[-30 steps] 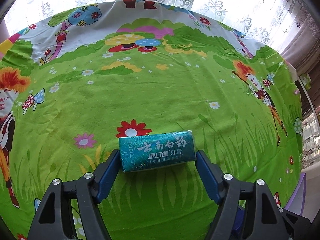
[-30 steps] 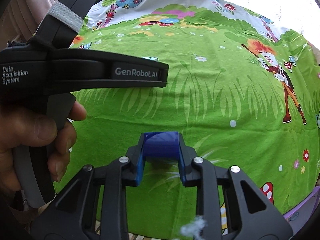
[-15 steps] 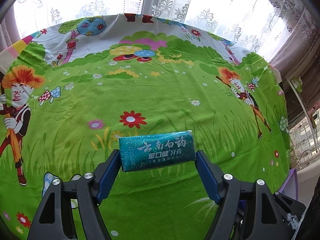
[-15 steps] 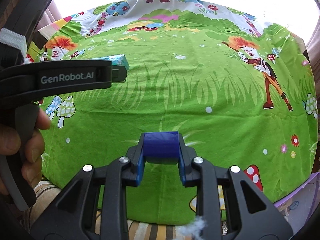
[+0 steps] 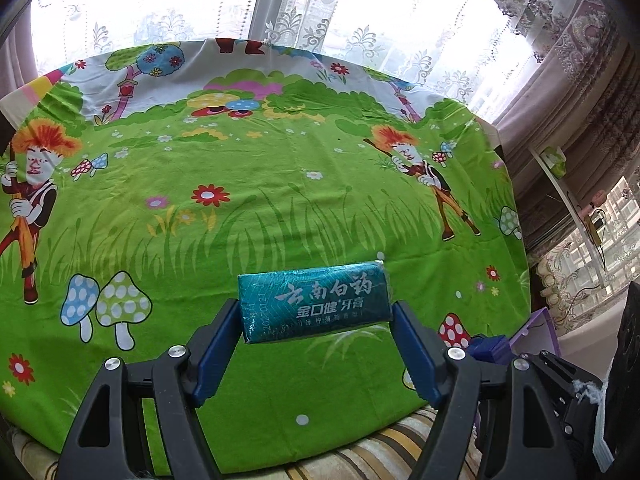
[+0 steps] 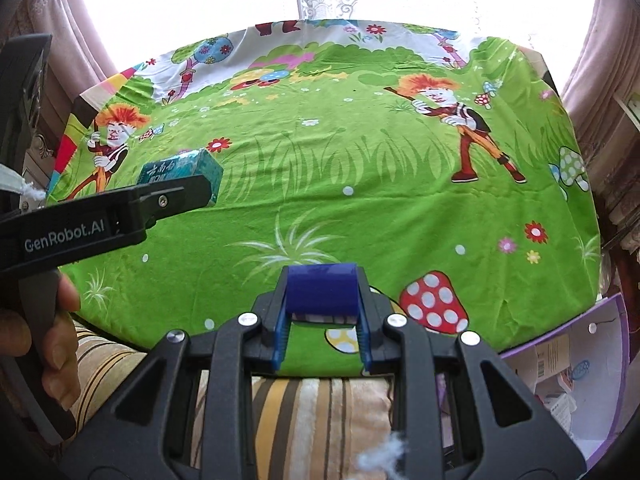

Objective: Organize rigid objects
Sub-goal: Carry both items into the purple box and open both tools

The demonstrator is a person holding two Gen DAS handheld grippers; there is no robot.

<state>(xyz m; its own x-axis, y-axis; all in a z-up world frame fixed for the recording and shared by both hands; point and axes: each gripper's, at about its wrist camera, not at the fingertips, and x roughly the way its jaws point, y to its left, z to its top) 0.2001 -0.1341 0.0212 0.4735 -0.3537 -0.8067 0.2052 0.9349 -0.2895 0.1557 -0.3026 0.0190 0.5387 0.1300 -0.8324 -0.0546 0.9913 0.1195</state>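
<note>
Between left jaws, teal box (image 5: 314,302); between right jaws, perhaps blue block (image 6: 321,288).

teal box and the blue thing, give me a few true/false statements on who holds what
1. The left hand-held gripper is shut on the teal box. True.
2. The right hand-held gripper is empty. False: it is shut on a small blue object.
3. The teal box lies on the green cloth. False: it is held above it.
4. A bare hand grips the left tool's handle. True.
</note>
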